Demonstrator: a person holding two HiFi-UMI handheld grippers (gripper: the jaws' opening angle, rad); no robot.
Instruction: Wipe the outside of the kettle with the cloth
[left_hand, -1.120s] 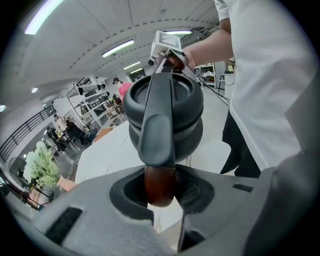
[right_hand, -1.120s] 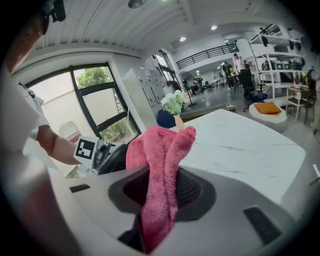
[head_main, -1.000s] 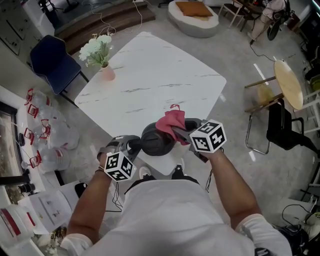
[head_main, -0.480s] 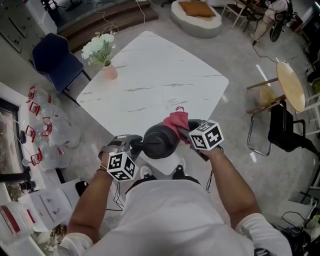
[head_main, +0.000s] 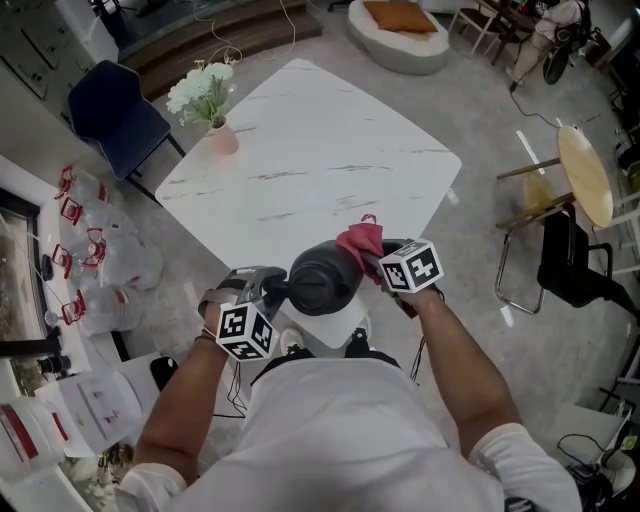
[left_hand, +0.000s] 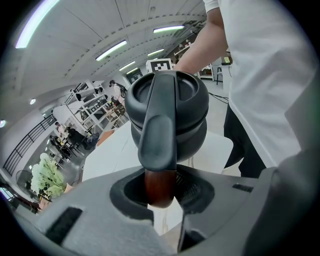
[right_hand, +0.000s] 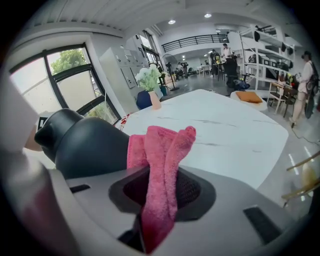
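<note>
The dark kettle (head_main: 320, 280) sits just in front of the person, over the near corner of the white marble table (head_main: 310, 150); whether its base rests on that corner cannot be told. The left gripper (head_main: 264, 290) comes in from the kettle's left, and its jaws are clamped on the handle (left_hand: 159, 145), with the handle's brown lower end (left_hand: 160, 187) pinched between them (the left gripper view looks straight up the handle to the lid). On the kettle's right side the right gripper (head_main: 374, 262) has its jaws closed on the pink cloth (head_main: 360, 240). The cloth stands up out of the jaws in a folded bunch. In the right gripper view the cloth (right_hand: 160, 165) lies against the kettle's rounded body (right_hand: 87, 145), touching it. Well beyond the kettle, at the table's far left corner, stands a pink vase of pale flowers (head_main: 205, 95). A blue chair (head_main: 110, 115) stands farther still from the kettle, past that vase.
</note>
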